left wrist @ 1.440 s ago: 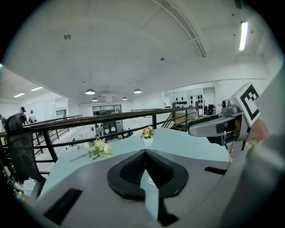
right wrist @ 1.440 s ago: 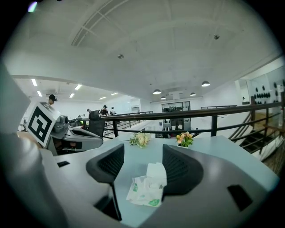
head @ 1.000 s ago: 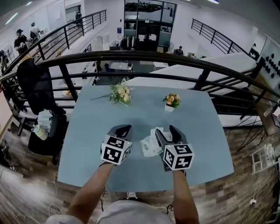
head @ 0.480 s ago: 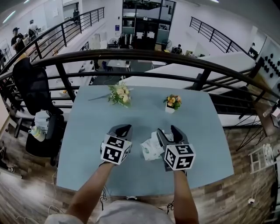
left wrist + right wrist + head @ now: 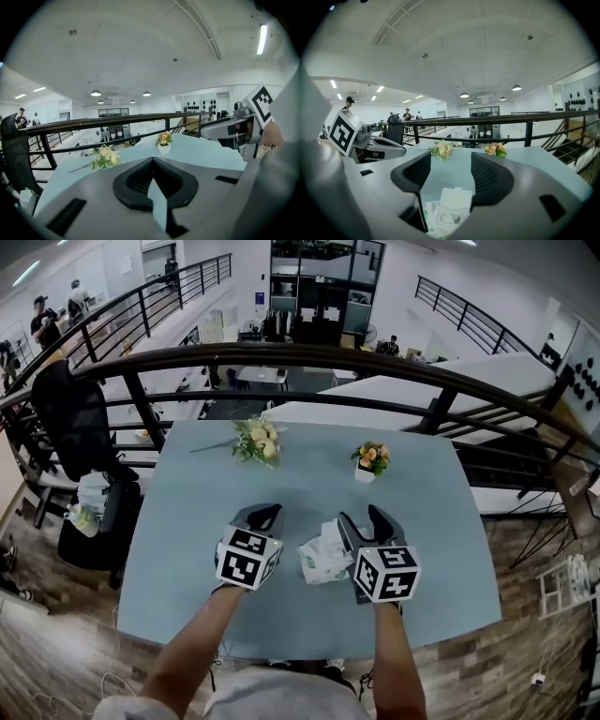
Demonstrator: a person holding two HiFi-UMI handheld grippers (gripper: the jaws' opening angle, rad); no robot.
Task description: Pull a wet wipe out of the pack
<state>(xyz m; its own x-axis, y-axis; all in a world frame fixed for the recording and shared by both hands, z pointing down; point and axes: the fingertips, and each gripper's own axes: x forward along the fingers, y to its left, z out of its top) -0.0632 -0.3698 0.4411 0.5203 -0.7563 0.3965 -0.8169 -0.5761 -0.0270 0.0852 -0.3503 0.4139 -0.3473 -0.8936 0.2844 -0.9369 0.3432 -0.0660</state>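
The right gripper (image 5: 451, 169) is hovering with its jaws wide apart and empty, aiming at the wipe pack (image 5: 449, 211) lying on the table (image 5: 187, 521). The left gripper (image 5: 152, 180) is waiting nearby, its jaws pressed together on nothing. The lid (image 5: 456, 197) is standing open; seemingly no wipe is gripped yet. Both grippers are sitting almost where the earlier frame shows them.

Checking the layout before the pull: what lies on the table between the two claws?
The wet wipe pack lies there, closer to the right claw than to the left claw. The head view shows it.
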